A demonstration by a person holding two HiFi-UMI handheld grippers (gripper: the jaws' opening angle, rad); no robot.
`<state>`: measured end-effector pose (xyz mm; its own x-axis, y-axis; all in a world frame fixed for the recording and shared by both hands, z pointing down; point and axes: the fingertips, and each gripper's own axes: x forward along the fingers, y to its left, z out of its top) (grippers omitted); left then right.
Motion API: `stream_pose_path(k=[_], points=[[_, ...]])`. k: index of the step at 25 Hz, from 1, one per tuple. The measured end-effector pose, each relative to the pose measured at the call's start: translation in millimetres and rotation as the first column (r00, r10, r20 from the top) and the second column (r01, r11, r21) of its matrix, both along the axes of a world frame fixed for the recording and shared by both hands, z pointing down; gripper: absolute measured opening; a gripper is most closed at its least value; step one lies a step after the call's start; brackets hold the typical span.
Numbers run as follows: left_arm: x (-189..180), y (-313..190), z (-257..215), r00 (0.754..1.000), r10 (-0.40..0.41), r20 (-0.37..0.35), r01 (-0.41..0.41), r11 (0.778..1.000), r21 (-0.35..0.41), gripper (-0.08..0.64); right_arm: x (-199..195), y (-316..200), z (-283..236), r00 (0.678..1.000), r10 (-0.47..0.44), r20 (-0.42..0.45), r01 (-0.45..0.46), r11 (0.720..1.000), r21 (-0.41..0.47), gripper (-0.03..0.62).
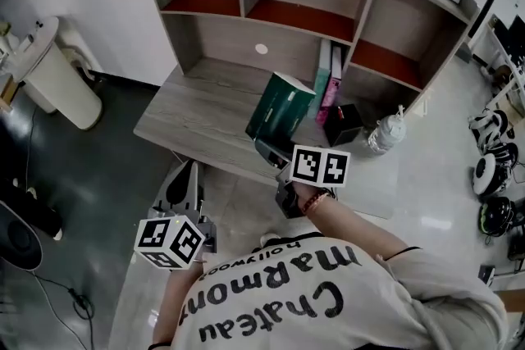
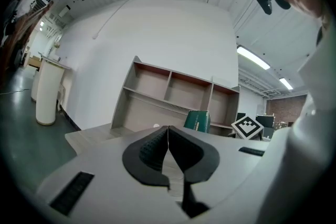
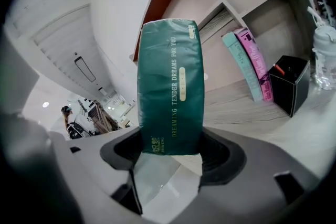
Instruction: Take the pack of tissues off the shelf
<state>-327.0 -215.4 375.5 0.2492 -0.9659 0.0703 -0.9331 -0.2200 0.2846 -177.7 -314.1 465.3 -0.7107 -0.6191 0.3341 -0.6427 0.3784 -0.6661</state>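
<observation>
1. Two grippers show in the head view. The right gripper (image 1: 269, 150) is clamped on the pack of tissues (image 1: 283, 106), and the left gripper (image 1: 182, 180) hangs low at about 7 o'clock of the picture.
2. Seen from the right gripper view, the jaws of the right gripper (image 3: 170, 152) pinch the lower end of the green pack (image 3: 170, 86) on its two broad faces, probably because soft wrapping yields least there and will not slip out.
3. From overhead the pack stands tilted over the desk (image 1: 197, 111), out in front of the shelf (image 1: 271, 37) and not inside any compartment. Whether its lower corner touches the wood is hard to say from these angles.
4. At roughly 1 o'clock from the pack lean the books (image 1: 328, 86) (one teal, one pink), with a black box (image 1: 343, 125) at 3 o'clock and a bottle (image 1: 385, 134) farther out the same way.
5. Pads pressed together with nothing between them, the left gripper (image 2: 168, 139) is idle and kept back from the desk edge, likely to leave the working hand a free path.
6. My reading is that the task is nearly complete, with the pack only needing to be carried clear.
</observation>
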Motion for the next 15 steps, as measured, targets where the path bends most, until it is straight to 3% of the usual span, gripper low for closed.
stream_pose_path(k=[15], points=[[1.8, 73.2, 8.5, 1.0, -0.01, -0.015, 0.01, 1.0, -0.006, 0.018, 10.8, 68.9, 13.2, 0.999, 0.021, -0.048, -0.021, 1.0, 0.012, 0.333]])
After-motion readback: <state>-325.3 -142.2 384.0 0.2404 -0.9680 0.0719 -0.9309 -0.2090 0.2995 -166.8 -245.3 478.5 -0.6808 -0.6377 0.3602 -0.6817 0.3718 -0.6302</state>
